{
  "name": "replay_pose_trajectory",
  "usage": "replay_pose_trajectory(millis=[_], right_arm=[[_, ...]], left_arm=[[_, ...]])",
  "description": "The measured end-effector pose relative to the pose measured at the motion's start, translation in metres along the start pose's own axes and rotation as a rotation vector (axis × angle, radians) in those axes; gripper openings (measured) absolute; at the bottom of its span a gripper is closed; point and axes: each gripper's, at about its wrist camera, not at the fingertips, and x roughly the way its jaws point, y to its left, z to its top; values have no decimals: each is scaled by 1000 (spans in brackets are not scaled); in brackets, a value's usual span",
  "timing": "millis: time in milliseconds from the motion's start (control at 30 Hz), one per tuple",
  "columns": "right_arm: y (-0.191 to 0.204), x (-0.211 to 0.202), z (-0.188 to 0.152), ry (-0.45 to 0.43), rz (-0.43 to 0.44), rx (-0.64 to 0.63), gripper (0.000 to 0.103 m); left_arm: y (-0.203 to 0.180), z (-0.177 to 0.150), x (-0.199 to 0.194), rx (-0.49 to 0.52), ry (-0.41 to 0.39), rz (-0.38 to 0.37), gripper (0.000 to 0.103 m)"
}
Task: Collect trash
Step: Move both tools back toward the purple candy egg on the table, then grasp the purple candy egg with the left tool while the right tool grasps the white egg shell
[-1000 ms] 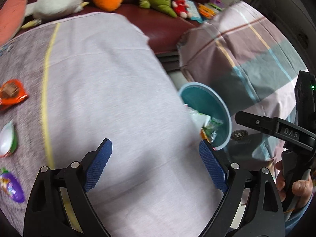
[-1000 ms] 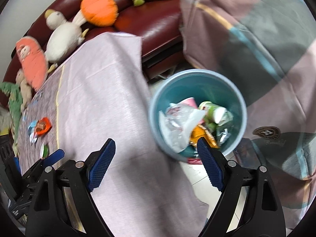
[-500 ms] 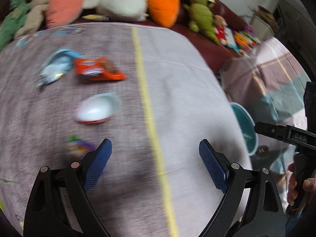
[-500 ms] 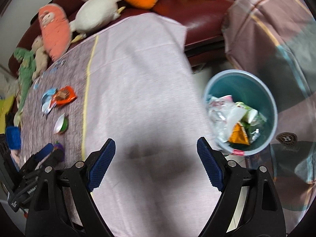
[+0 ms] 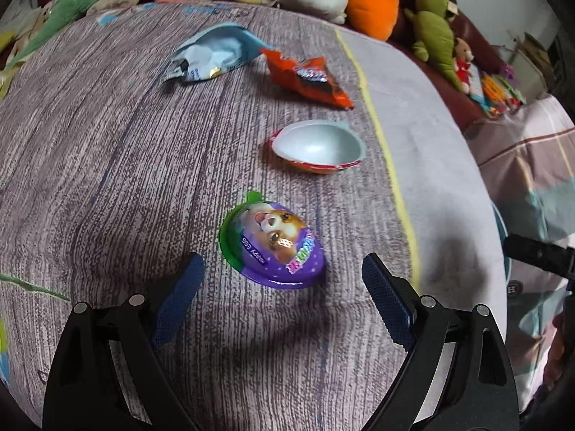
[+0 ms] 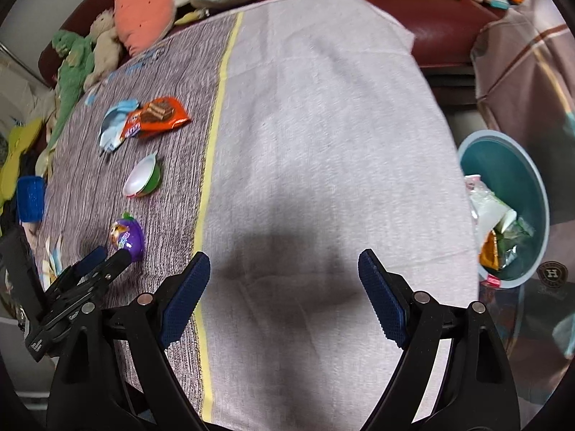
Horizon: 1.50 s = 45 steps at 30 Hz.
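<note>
A purple egg-shaped candy shell (image 5: 276, 248) (image 6: 127, 237) lies on the grey striped cloth just ahead of my left gripper (image 5: 284, 287), which is open and empty; that gripper's tips (image 6: 107, 256) also show in the right wrist view beside the shell. Beyond it rest a white half shell (image 5: 318, 151) (image 6: 142, 179), an orange wrapper (image 5: 309, 77) (image 6: 160, 116) and a pale blue wrapper (image 5: 212, 55) (image 6: 113, 125). My right gripper (image 6: 284, 280) hangs open and empty over the pale part of the cloth. The teal bin (image 6: 517, 165), holding trash, stands off the table's right edge.
Plush toys (image 5: 372, 1) (image 6: 143, 3) line the dark red sofa (image 6: 442, 21) behind the table. A yellow stripe (image 6: 212, 136) divides the cloth. A plaid-covered seat (image 6: 524, 72) stands right of the bin. A blue roll (image 6: 30, 197) sits at the far left.
Both grippers swung left, away from the bin and over the table. The left one came down near the purple shell; the bin slid to the right edge of the right wrist view.
</note>
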Motion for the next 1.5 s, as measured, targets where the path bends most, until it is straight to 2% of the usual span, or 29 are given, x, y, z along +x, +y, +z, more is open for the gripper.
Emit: replay_pose_trajectory(millis=[167,200,233,400,533,767,900,967,1000,1033,1167,1200,1233,1300,1500], right_arm=[[10,10,2,16,4,-16,81],[13,12,2,19,5,-21,81],[15,13,3,20,5,-26,81],[28,20,10,26,3,-51,81],[50,26,20,34,23,-92,81],[103,45,44,36,91,-176,81],[120,60,63,15,83,-176,81],[127,70,68,27,94,-183,69],[130,75,69,39,102,-186,58],[133,80,69,54,112,-189,54],[142,100,71,89,132,-199,48],[143,102,70,86,136,-205,37],[145,105,70,84,139,-220,18],[144,110,68,95,133,-226,5],[121,93,68,39,115,-200,5]], left_arm=[[-6,1,8,19,-14,33,87],[-7,0,9,25,-22,42,71],[-8,1,9,39,-34,71,62],[9,9,1,15,-61,30,63],[39,21,-15,-37,-99,-16,63],[72,36,-28,-87,-123,-32,63],[76,40,-27,-85,-119,-48,63],[75,41,-25,-78,-112,-62,63],[74,41,-25,-76,-110,-64,63],[73,41,-23,-72,-107,-66,63],[73,44,-16,-76,-94,-72,63],[73,44,-15,-77,-90,-73,63],[72,44,-14,-77,-87,-74,63],[68,45,-12,-70,-81,-76,63],[45,44,-10,-32,-70,-94,63]])
